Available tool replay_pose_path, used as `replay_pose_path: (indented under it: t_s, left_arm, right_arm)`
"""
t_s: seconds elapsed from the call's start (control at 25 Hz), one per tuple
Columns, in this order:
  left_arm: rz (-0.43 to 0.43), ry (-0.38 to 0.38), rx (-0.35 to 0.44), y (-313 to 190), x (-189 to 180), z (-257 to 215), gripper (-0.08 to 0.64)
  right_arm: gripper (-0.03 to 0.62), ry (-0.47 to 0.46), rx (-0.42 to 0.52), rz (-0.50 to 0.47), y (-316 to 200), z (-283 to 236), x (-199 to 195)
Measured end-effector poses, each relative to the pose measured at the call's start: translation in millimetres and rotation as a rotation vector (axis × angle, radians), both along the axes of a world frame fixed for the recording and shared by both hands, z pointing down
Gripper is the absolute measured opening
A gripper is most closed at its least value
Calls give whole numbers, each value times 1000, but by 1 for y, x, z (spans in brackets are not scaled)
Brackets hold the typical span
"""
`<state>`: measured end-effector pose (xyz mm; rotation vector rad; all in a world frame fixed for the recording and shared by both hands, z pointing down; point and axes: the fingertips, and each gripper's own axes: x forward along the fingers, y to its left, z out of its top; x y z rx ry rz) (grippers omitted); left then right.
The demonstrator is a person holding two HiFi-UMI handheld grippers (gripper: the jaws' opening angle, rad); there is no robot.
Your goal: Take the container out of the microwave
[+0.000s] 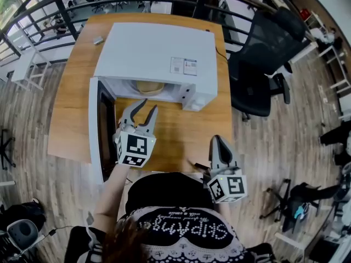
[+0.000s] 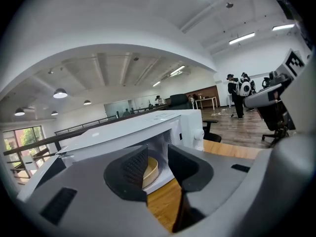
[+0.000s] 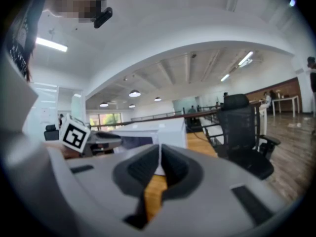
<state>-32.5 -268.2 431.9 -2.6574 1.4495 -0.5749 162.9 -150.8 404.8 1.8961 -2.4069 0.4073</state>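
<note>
A white microwave (image 1: 156, 56) stands on the wooden table (image 1: 77, 97) with its door (image 1: 100, 129) swung open to the left. A round tan container (image 1: 147, 86) sits inside the cavity. My left gripper (image 1: 149, 106) is open just in front of the opening, with nothing between its jaws. In the left gripper view the container (image 2: 151, 171) shows in the gap of the left gripper (image 2: 158, 163), still some way off inside the microwave (image 2: 148, 125). My right gripper (image 1: 217, 140) is shut and empty, near the table's front edge on the right; in its own view the right gripper (image 3: 159, 164) points at the microwave (image 3: 165, 130).
A black office chair (image 1: 263, 59) stands right of the table. A small grey object (image 1: 98, 39) lies on the table's far left corner. A dark railing (image 1: 66, 15) runs behind the table. Bare wood lies between the microwave and the front edge.
</note>
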Motion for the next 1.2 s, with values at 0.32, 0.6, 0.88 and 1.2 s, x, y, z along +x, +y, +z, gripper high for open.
replay_pose_path:
  t_s: [0.32, 0.6, 0.88, 1.2]
  left_arm:
    - [-7, -192, -30, -30, -1, 41, 161]
    - [8, -331, -68, -55, 3, 75, 160]
    - [52, -498, -103, -82, 8, 103, 144]
    - [151, -589, -182, -95, 12, 147, 143]
  right_arm:
    - [37, 3, 4, 17, 0, -2, 10]
    - [37, 12, -12, 25, 1, 1, 12]
    - [37, 5, -15, 50, 4, 0, 16]
    - [37, 2, -31, 102, 8, 5, 28]
